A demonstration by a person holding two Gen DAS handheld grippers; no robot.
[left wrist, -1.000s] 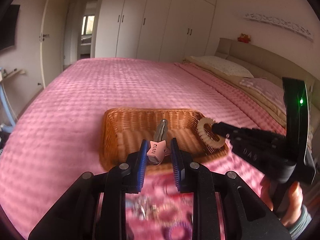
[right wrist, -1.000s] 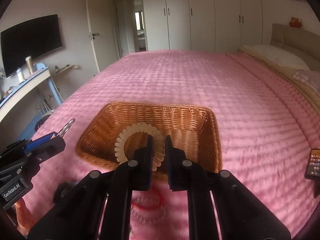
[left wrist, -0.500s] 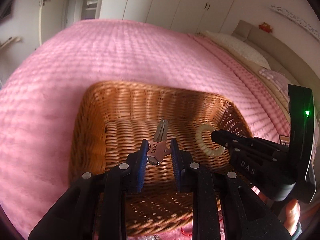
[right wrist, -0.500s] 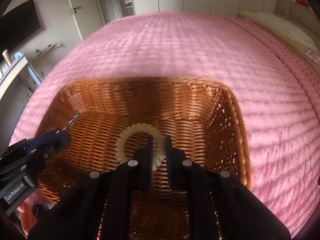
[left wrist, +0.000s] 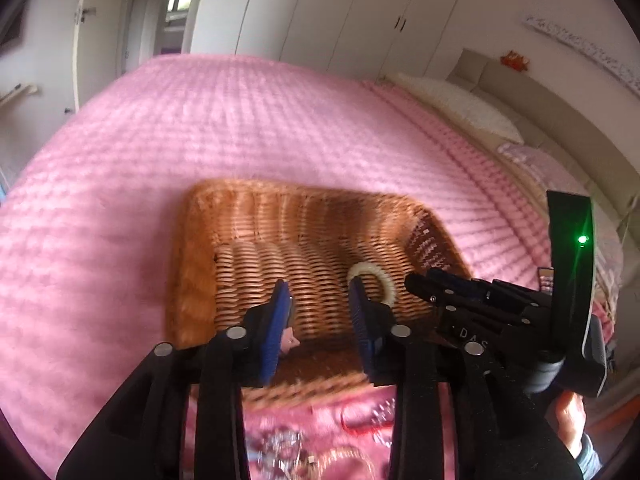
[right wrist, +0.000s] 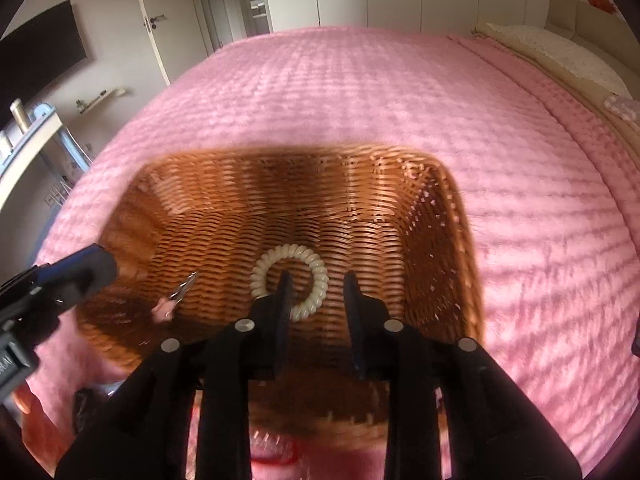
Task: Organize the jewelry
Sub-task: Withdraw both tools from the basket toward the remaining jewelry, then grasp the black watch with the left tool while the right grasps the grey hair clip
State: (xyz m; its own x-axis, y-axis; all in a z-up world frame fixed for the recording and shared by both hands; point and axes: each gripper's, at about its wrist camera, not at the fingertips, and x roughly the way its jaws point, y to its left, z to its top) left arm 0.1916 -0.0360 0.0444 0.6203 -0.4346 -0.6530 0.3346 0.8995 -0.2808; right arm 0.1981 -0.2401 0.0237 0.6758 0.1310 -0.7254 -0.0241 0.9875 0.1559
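Two pieces now lie in the wicker basket [right wrist: 448, 216] on the pink bed [right wrist: 360, 92].

The basket stands near the bed edge, probably to collect the loose jewelry [left wrist: 360, 420] lying in front of it. Both the left gripper [left wrist: 320, 304] and the right gripper [right wrist: 316, 292] hover over it with jaws spread and grasping nothing. The cream spiral hair tie [right wrist: 316, 276] and the small pink clip [right wrist: 172, 304] rest on the basket floor, apart from each other.
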